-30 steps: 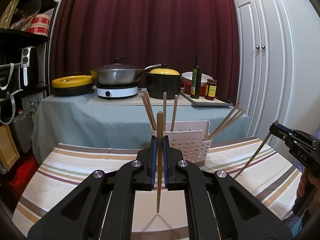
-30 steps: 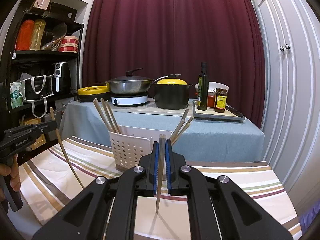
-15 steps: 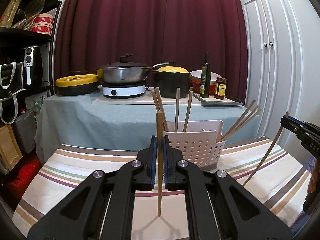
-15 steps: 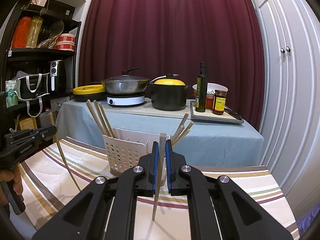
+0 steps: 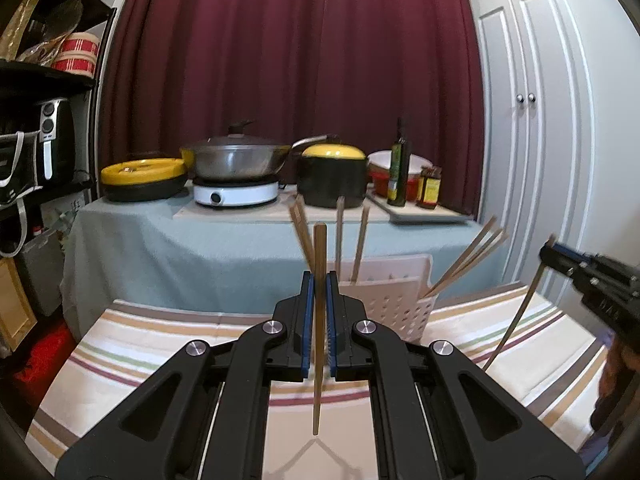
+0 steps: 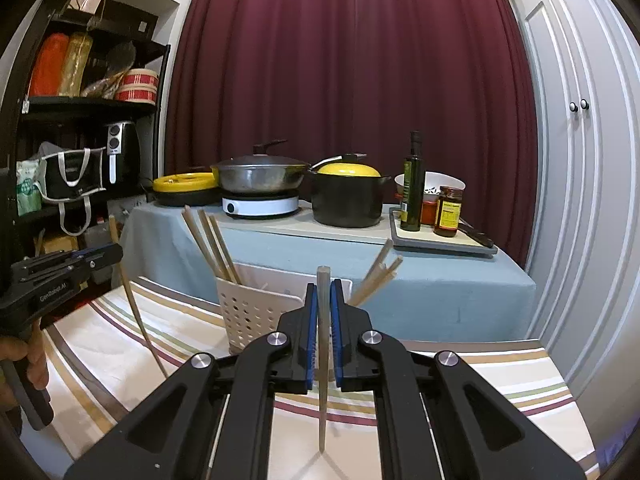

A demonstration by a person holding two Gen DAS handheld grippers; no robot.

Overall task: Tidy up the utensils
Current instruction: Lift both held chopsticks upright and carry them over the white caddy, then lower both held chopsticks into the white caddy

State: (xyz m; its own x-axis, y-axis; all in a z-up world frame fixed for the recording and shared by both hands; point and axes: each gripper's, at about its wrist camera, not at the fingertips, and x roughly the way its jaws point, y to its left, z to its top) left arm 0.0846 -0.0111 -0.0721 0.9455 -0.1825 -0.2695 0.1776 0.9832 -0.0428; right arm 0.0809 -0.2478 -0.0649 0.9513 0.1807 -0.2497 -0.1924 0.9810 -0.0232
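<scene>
You hold one chopstick (image 5: pixel 319 320) in each claw (both squeezed tight); next drop them into the white basket (image 5: pixel 394 292) just ahead.

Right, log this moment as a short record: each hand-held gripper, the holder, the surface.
left hand-held gripper: shut on a chopstick, upright, tip above the cloth
right hand-held gripper: shut on a pale chopstick, upright
holder: white, perforated, on the table, chopsticks leaning in both ends
tablecloth: striped
behind: cookware on a blue-covered table
</scene>
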